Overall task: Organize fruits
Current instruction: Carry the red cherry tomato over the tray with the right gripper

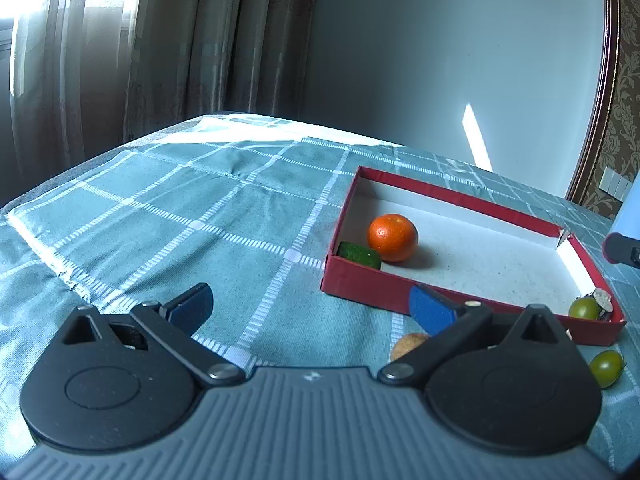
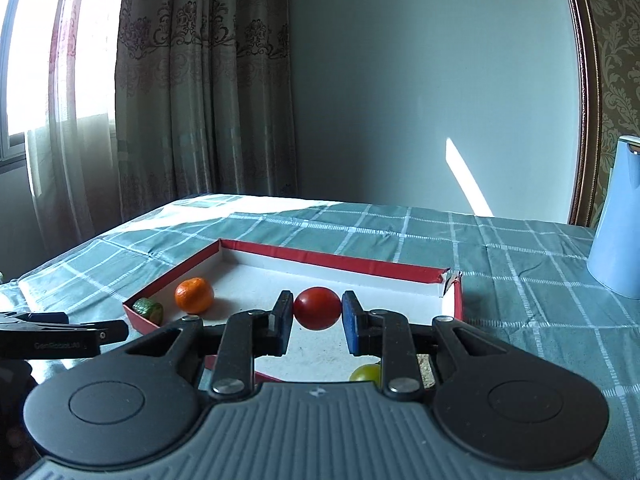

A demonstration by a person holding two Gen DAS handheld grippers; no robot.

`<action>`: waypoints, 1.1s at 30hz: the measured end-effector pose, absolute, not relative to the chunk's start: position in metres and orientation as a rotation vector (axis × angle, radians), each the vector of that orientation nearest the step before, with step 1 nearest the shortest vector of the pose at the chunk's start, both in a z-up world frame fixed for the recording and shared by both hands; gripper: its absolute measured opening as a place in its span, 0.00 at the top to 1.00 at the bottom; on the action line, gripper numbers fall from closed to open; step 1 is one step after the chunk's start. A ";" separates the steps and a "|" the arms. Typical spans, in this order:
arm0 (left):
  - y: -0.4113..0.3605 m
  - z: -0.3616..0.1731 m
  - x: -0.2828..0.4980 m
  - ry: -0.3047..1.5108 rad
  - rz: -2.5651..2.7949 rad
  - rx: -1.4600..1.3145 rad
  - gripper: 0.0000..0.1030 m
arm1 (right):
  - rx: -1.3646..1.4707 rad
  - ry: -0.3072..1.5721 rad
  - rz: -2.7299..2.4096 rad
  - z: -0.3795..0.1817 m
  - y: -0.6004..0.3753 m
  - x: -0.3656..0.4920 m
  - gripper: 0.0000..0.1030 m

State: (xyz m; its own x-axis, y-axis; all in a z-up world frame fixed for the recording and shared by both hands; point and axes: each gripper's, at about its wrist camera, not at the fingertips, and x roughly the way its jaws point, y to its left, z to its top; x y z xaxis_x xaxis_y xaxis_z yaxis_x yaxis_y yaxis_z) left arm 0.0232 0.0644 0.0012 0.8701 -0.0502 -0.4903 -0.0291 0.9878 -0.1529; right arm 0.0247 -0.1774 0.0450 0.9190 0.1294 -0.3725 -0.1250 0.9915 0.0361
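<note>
Holding a red tomato (image 2: 317,308) above the red box (image 2: 340,263), the right gripper (image 2: 316,320) pinches it. Inside lie an orange (image 2: 194,295) and green fruit (image 2: 149,309). The left gripper (image 1: 308,312) gapes wide.

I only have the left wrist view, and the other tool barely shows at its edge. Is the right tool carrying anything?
Observer: Yes, the right tool is shut on a round red fruit.
Operator: Where is it relative to the box?
Observer: It appears to be held over the white floor of the red box, not resting on it.
Operator: And the pale blue thing at my right edge?
Observer: A light blue jug, upright on the checked cloth to the right of the box.
</note>
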 end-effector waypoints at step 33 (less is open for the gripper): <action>0.056 -0.001 0.027 0.552 0.019 -0.100 0.00 | 0.025 0.489 0.162 0.001 -0.185 0.050 0.73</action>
State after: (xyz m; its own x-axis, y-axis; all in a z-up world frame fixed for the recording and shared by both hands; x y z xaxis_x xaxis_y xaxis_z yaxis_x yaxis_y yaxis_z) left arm 0.0271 0.0563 -0.0009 0.8513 -0.0087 -0.5246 -0.0449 0.9950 -0.0894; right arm 0.0504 -0.1847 0.0014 0.8703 0.1609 -0.4655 -0.1489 0.9869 0.0627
